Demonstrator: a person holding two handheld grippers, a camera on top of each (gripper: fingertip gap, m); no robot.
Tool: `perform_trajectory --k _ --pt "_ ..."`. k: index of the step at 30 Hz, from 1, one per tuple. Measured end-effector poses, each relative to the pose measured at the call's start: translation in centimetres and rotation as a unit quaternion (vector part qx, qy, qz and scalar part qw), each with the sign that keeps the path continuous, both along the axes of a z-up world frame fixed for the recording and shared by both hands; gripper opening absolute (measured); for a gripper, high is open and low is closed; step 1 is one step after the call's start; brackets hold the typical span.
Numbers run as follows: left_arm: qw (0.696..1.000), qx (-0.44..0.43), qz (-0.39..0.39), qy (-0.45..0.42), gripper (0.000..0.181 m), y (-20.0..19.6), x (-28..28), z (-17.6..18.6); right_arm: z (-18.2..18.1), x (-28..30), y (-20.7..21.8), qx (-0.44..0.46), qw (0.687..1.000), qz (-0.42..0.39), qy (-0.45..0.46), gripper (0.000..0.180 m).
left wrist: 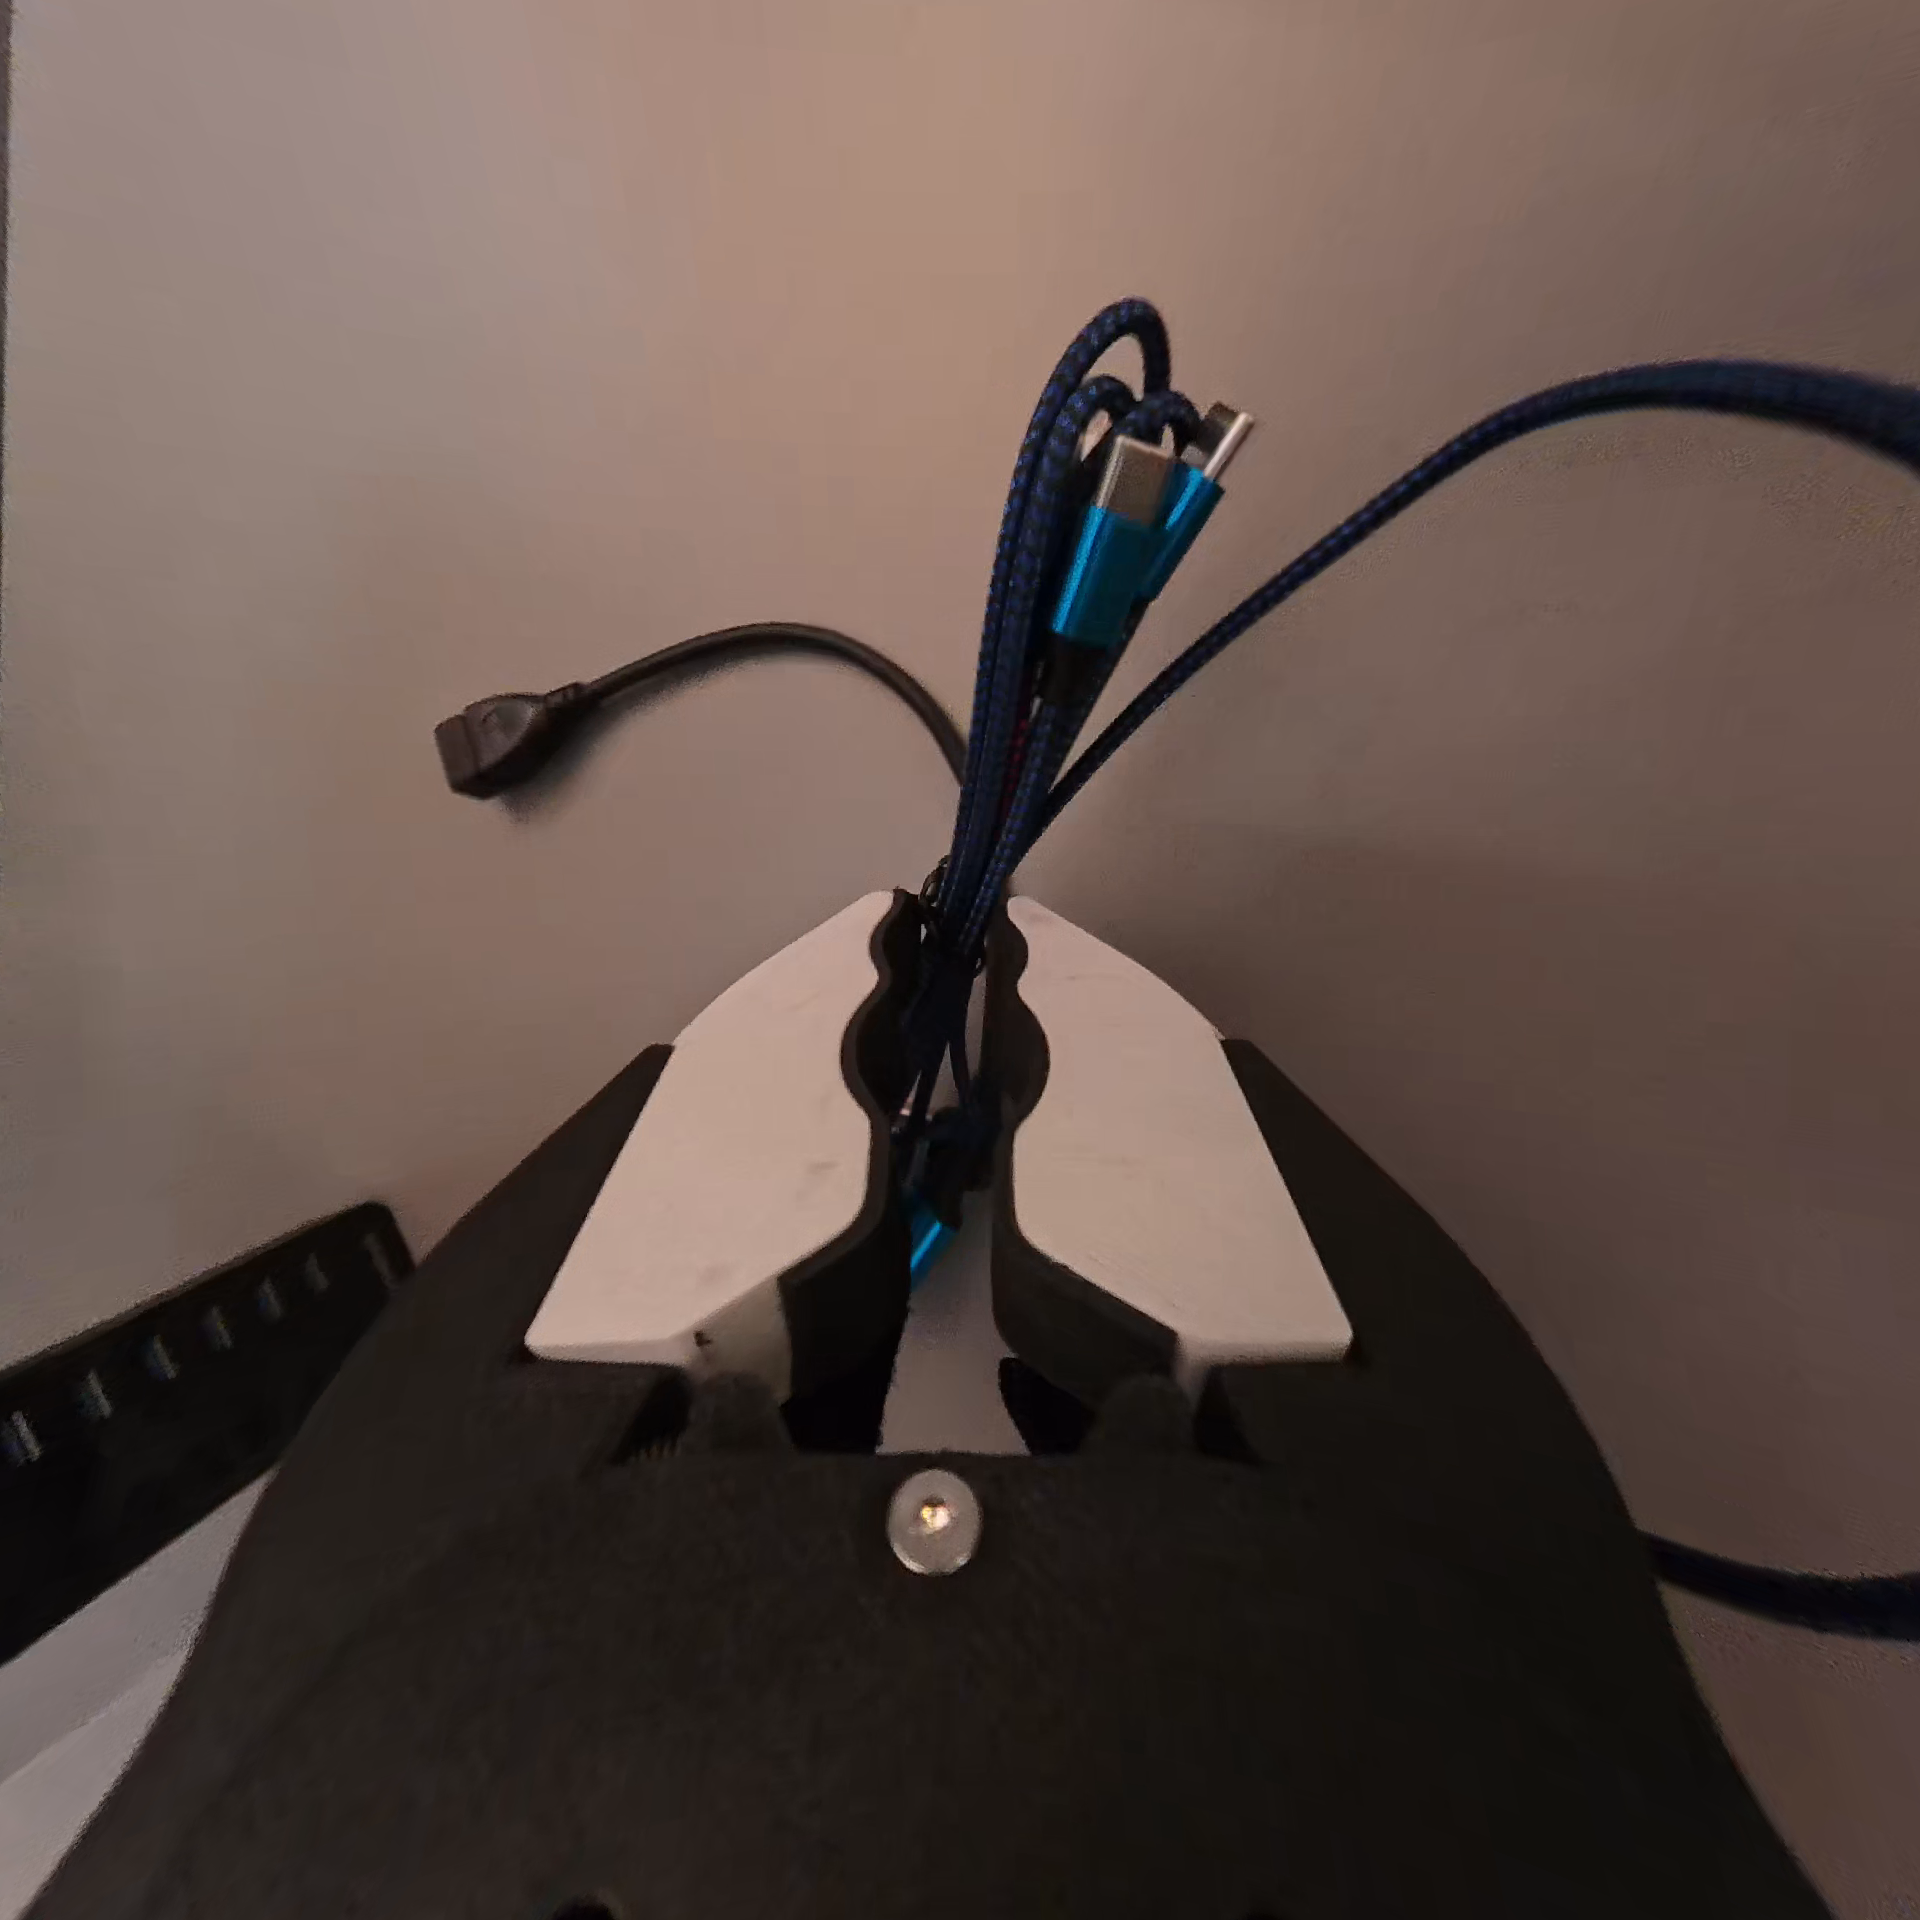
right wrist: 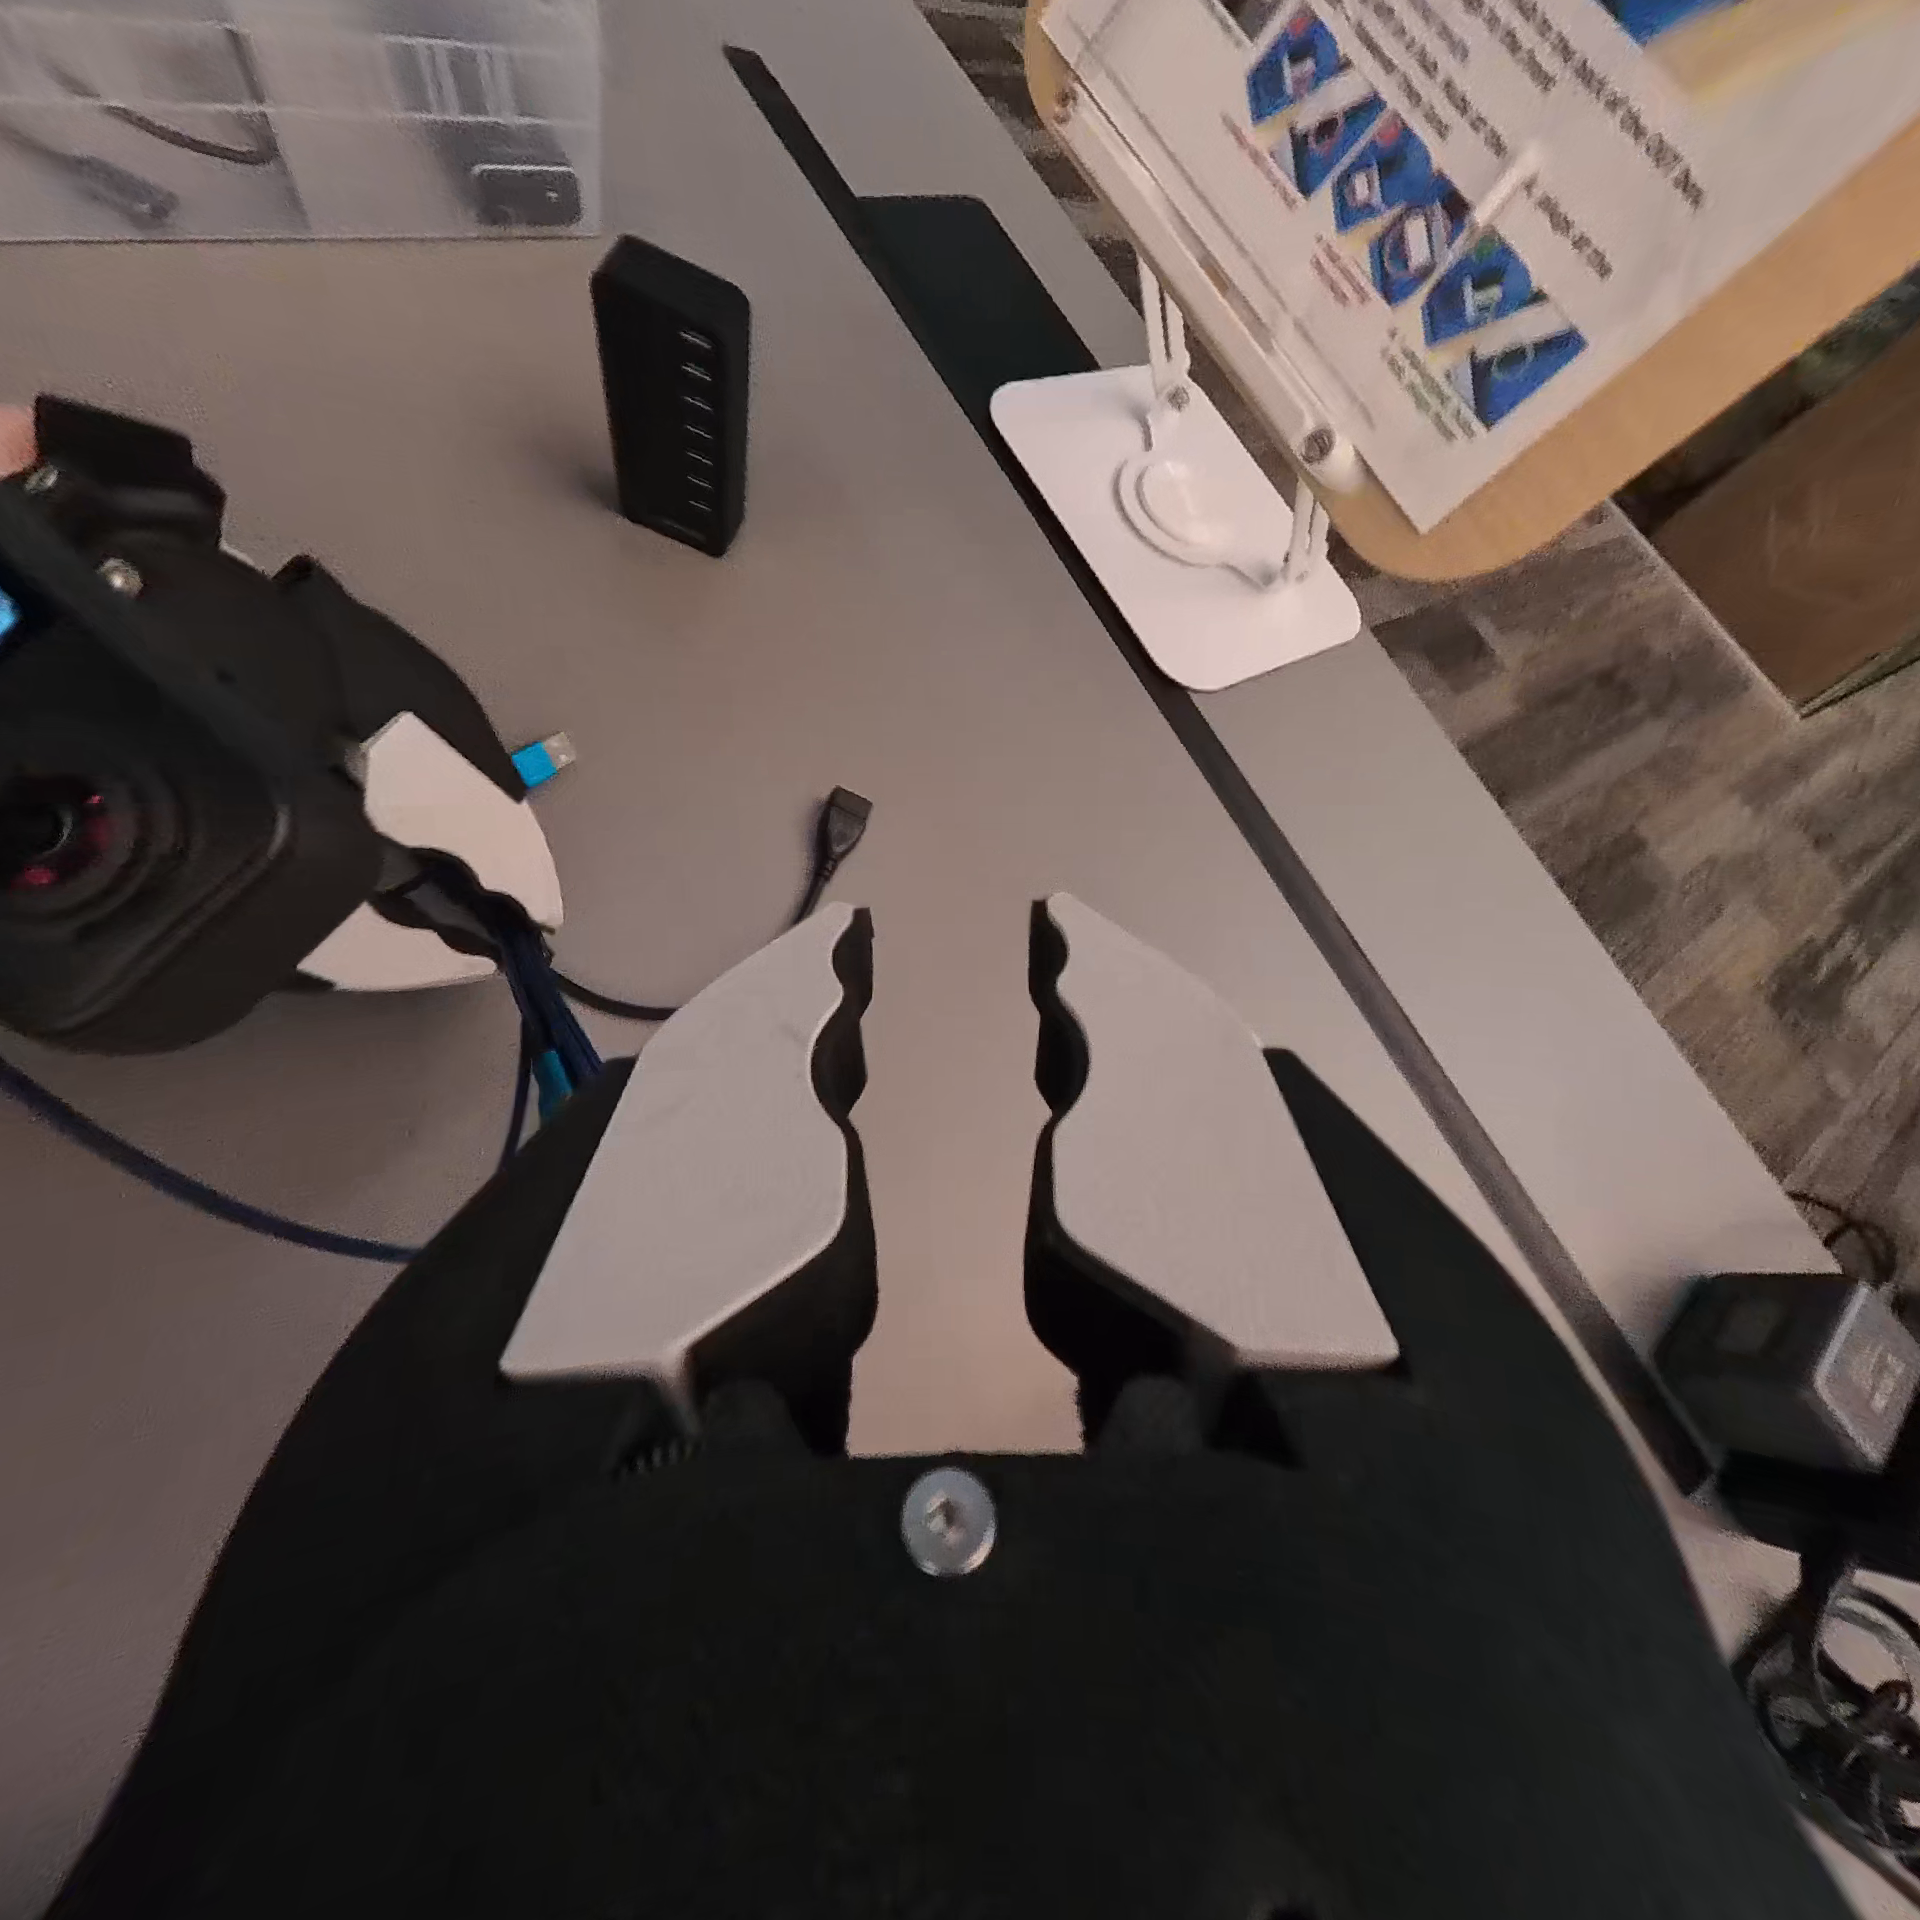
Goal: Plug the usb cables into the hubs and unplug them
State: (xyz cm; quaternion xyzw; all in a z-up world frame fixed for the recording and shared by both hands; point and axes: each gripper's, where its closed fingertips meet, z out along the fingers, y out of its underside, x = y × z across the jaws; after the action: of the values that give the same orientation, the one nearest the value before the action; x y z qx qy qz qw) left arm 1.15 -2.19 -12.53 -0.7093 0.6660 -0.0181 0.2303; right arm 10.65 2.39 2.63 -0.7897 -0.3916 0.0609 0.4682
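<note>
Pinching a bundle of dark-blue braided USB cables (left wrist: 997, 727) between its white fingers with black wavy pads, the left gripper (left wrist: 948, 914) is closed on them near its tips. The bundle's long axis runs straight forward along the fingers; past the tips the strands loop back, so that the bright-blue metal-sleeved plugs (left wrist: 1117, 540) point away from the gripper with their silver ends outward. One more blue sleeve shows deep between the pads, mostly hidden. A single braided strand leaves the bundle to the right and is cut off by the frame edge.

On the grey tabletop (left wrist: 416, 416) behind lies a thin black cable with a female socket end (left wrist: 488, 738), its socket pointing left; its other end is hidden behind the bundle. A long black multi-port USB hub (left wrist: 177, 1382) is partly cut off at lower left.

In the right wrist view, the right gripper (right wrist: 951, 914) hangs above the table with its fingers apart and nothing between them. A black hub (right wrist: 673, 395) lies farther off, its row of ports blurred. A loose blue USB-A plug (right wrist: 545, 764) points right, beside the left gripper (right wrist: 457, 894). A white stand (right wrist: 1174, 530) carries a blurred printed card (right wrist: 1455, 208).
</note>
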Motion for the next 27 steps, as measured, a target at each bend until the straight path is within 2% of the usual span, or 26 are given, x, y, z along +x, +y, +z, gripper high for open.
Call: perform_trajectory --k 5,9,12,14,19,24,26,27 --pt "0.999 -0.043 0.001 -0.012 0.013 -0.9 0.2 -1.0 -1.4 1.2 0.8 -0.020 1.000 -0.018 -0.009 0.029" --pt "0.996 -0.034 0.024 -0.074 0.016 0.0 -1.6 1.8 -2.4 1.3 0.9 -0.032 0.999 -0.017 -0.025 0.029" --pt "0.985 -0.076 0.069 -0.141 0.016 0.1 -4.3 3.4 -2.8 1.3 0.9 -0.033 0.999 -0.015 -0.040 0.029" --pt "0.974 -0.123 0.099 -0.163 0.025 -0.3 -6.4 2.8 -2.9 0.9 0.8 -0.033 0.998 -0.005 -0.044 0.029" --pt "0.960 -0.153 0.145 -0.187 0.045 0.1 -10.3 -0.4 -3.8 -1.0 0.3 -0.039 0.997 0.040 -0.059 0.029" --pt "0.957 -0.166 0.123 -0.201 0.065 0.2 -9.7 -1.8 -5.6 -4.1 -0.8 -0.058 0.988 0.112 -0.085 0.029" --pt "0.957 -0.176 0.110 -0.204 0.056 -0.1 -8.9 -2.1 -6.7 -4.5 -1.6 -0.081 0.982 0.134 -0.105 0.027" --pt "0.955 -0.180 0.110 -0.210 0.041 0.0 -8.6 -2.1 -7.3 -4.6 -2.1 -0.097 0.979 0.142 -0.110 0.026"
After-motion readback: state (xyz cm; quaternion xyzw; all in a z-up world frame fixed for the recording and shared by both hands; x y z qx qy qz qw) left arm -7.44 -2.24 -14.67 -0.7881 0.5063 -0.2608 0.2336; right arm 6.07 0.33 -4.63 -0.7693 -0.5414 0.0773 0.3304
